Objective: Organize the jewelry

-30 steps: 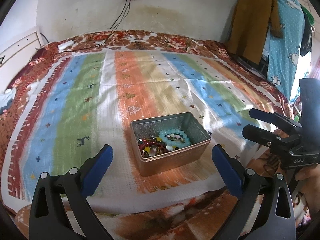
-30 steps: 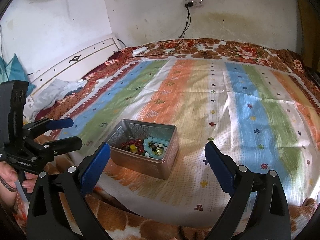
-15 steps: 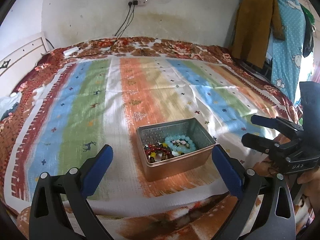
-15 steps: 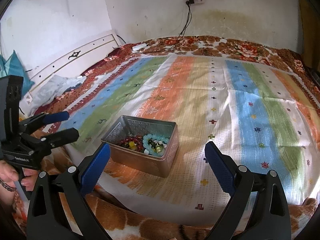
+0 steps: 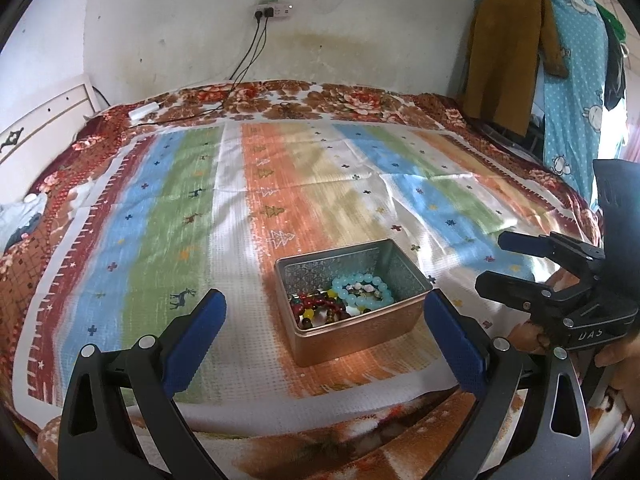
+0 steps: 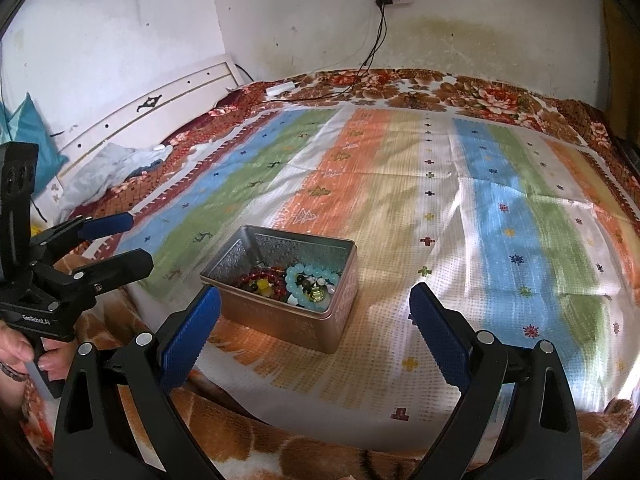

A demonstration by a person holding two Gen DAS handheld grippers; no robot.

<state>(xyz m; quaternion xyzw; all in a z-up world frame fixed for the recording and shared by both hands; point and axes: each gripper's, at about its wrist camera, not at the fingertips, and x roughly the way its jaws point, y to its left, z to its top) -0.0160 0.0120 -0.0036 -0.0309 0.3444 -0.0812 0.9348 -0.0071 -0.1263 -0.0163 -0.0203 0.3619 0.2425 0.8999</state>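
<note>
The left tool (image 5: 324,322), black-framed with blue pads, is held wide apart and empty, low over the near edge of the bed. The right tool (image 6: 314,320), of the same make, is likewise spread wide and carries nothing. Each is seen at the margin of the other's view, gripped by a hand (image 6: 16,354).

Just ahead of both, an open rectangular copper-toned metal tin (image 5: 360,338) stands upright on the bed, with no lid to be seen. Inside it are heaped a pale turquoise bead bracelet (image 5: 362,290), a dark red bead bracelet (image 5: 314,302) and some yellow and mixed beads; no jewelry is seen lying outside it. Such a scene would fit both a heap waiting to be sorted out and pieces already gathered in, so the stage cannot be settled.

Should a bracelet be handled, it is judged that one strand ought to be pinched by a single tool lowered between the tin's walls, since the strands lie tangled and the light tin may slide or tip on the soft bedding; the tin could be steadied by the other tool.

The tin rests on a striped woven cloth (image 5: 180,208) laid over a floral brown blanket (image 5: 304,104). Behind are a stained white wall, a socket strip with cables (image 5: 272,10), a white headboard (image 6: 160,108) and hanging clothes (image 5: 516,52).
</note>
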